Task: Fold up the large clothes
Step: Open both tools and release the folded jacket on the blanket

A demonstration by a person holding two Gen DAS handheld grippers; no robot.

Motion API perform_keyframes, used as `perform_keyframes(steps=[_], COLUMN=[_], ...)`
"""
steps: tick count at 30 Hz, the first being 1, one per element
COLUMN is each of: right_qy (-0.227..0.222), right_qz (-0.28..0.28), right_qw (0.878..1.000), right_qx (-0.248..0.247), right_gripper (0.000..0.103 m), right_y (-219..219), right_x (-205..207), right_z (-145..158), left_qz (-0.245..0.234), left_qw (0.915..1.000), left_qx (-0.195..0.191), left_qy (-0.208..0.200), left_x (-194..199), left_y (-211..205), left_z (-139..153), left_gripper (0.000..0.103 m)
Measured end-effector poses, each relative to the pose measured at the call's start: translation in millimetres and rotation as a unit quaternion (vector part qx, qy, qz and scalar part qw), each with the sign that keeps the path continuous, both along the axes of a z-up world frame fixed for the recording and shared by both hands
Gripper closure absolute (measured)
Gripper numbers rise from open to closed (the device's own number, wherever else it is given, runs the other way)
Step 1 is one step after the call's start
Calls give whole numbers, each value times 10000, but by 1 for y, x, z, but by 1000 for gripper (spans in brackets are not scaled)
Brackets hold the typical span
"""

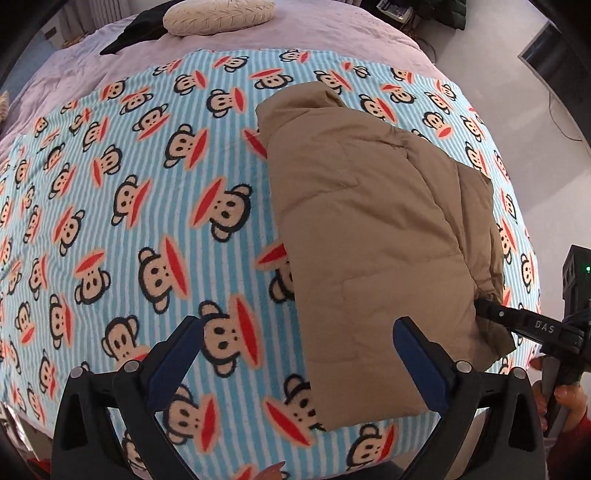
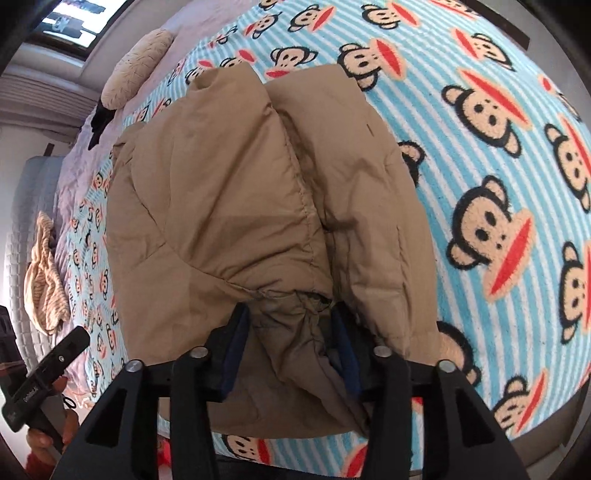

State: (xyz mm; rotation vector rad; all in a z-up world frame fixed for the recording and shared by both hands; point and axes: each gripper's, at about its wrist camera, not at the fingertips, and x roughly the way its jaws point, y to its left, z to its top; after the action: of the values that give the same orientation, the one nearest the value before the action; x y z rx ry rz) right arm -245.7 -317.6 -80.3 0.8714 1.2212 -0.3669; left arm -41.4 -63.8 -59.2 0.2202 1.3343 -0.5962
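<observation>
The tan quilted puffer jacket looks light, squashy and springy; best gripped at its hem. Left tongs spread empty; right tongs loosely straddle bunched fabric.

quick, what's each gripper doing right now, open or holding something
left gripper: open wide, empty, over the monkey blanket.
right gripper: jaws apart around a bunched edge of the tan jacket; whether it grips cannot be told.

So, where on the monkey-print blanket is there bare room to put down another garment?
The wide stretch of the blue striped monkey-print blanket left of the folded tan padded jacket is free, up to the cream pillow. Right of the jacket only a narrow strip remains, crowded by the right gripper.
</observation>
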Motion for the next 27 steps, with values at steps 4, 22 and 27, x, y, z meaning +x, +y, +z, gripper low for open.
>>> perform_keyframes(steps=[4, 22, 27], right_qy=[-4, -151, -113], right_qz=[-20, -73, 286], right_qw=[9999, 9990, 9984], right_qx=[-149, -415, -476], right_gripper=[31, 16, 16], right_y=[9, 2, -19], right_x=[3, 0, 10], right_z=[9, 29, 28], left_qz=[0, -271, 18], left_qw=[10000, 9994, 9997], left_qx=[-46, 121, 174], left_qy=[47, 197, 171], left_x=[6, 12, 16], left_y=[9, 12, 4], left_z=[-6, -30, -30], left_gripper=[1, 1, 1])
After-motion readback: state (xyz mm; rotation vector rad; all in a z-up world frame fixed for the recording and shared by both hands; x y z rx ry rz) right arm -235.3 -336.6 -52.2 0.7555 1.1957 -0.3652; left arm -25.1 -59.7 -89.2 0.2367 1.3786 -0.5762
